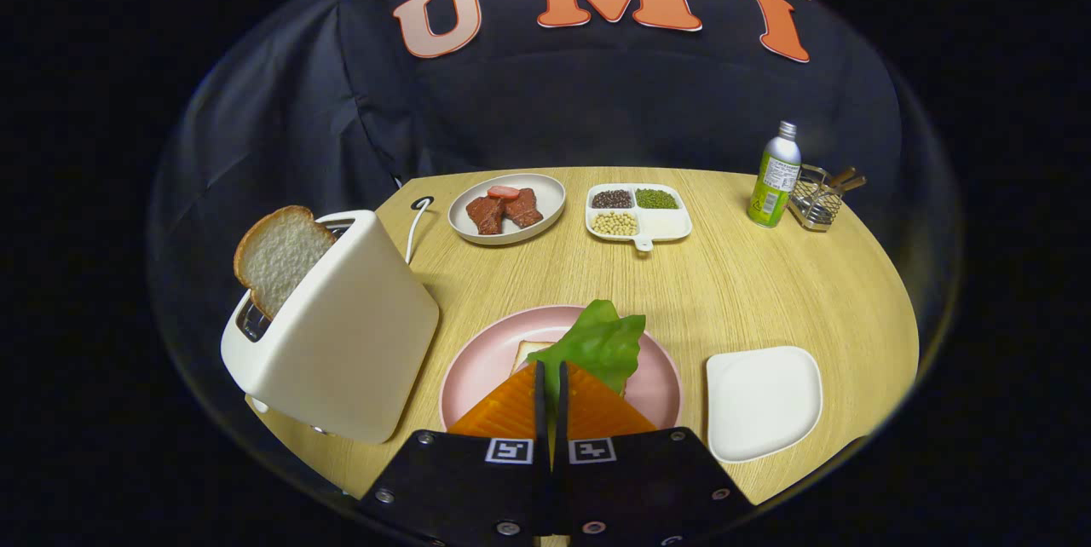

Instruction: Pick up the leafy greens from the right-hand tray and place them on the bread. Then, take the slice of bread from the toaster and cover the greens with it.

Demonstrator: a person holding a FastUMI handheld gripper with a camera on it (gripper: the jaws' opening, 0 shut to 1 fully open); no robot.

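Gripper (551, 370) fingers pressed together, pinching lettuce leaf (601, 342) over bread (527, 351) on pink plate (486, 359). Next: release, then fetch toaster (341, 334) slice (279, 256).

Gripper camera looks forward, down over table (750, 291).

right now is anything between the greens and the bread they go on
Nothing visible. The gripper is shut on the leafy greens, which hang just above the bread on the pink plate. The toaster stands off to one side, not in the path.
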